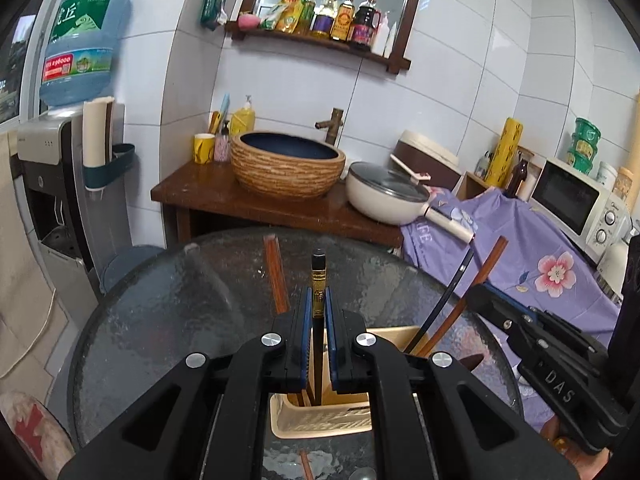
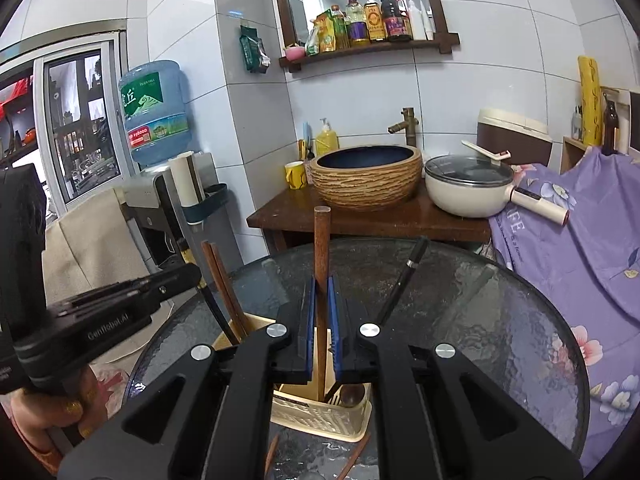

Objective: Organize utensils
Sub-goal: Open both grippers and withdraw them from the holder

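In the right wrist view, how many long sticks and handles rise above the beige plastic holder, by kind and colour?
Brown wooden chopsticks: 2
Brown wooden handle: 1
Black chopstick: 1
Black handle: 1
Total: 5

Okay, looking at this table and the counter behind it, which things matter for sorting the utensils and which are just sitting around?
Part of the job:
- black chopstick clamped in the left gripper
- wooden-handled utensil clamped in the right gripper
- beige utensil holder
- brown chopsticks standing in the holder

Just lying about:
- basin
- lidded pan
- microwave
- water jug
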`<act>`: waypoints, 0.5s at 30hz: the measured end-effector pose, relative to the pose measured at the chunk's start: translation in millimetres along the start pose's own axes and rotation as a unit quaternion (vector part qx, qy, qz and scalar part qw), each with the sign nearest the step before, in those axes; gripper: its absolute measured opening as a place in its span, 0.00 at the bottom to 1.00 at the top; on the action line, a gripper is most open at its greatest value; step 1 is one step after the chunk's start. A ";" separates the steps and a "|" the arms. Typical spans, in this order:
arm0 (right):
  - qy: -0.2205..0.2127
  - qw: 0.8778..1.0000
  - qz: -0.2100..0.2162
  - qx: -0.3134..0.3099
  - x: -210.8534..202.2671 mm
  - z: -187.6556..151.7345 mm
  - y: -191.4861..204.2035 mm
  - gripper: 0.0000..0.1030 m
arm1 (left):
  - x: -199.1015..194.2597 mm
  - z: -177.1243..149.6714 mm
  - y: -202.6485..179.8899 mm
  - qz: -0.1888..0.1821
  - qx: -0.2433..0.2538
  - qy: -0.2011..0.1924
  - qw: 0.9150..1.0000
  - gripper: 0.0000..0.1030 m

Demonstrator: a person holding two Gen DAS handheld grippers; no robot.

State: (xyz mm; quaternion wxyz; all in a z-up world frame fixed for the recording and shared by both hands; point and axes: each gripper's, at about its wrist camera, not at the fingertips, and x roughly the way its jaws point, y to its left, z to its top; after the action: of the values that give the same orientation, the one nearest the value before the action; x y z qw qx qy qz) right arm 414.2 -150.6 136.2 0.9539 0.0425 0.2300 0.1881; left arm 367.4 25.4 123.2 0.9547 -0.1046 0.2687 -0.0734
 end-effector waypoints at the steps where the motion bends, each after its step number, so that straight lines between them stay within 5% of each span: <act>1: 0.002 1.000 -0.001 0.001 1.7 -1.8 -1.2 0.07 | 2.9 -2.4 0.6 0.000 0.000 0.004 1.000 0.07; 8: -0.003 1.000 -0.008 -0.004 2.2 -6.1 -3.6 0.07 | 8.6 -10.3 -0.6 0.001 0.003 0.006 1.000 0.07; 11: -0.014 1.000 -0.011 -0.011 -2.5 -7.4 -2.9 0.16 | 3.3 -10.4 -2.0 -0.003 0.007 0.000 1.000 0.17; 12: -0.019 1.000 -0.013 -0.016 -5.7 -8.0 -1.4 0.23 | -0.4 -11.1 -3.0 -0.001 0.011 -0.006 1.000 0.30; 13: -0.027 0.999 -0.017 -0.021 -9.9 -8.8 0.3 0.46 | -4.9 -11.7 -4.0 0.001 0.014 -0.012 1.000 0.47; 14: -0.039 0.999 -0.022 -0.028 -16.7 -10.1 2.6 0.57 | -12.6 -13.3 -4.1 0.001 0.014 -0.023 1.000 0.56; 15: -0.051 0.998 -0.025 -0.033 -22.9 -11.3 4.5 0.58 | -21.5 -15.9 -3.3 -0.001 0.012 -0.036 0.999 0.71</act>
State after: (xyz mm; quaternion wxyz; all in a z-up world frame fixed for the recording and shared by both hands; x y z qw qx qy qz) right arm 388.8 -155.2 136.6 0.9697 0.0151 0.1757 0.1693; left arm 340.5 23.9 121.4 0.9650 -0.0954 0.2332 -0.0734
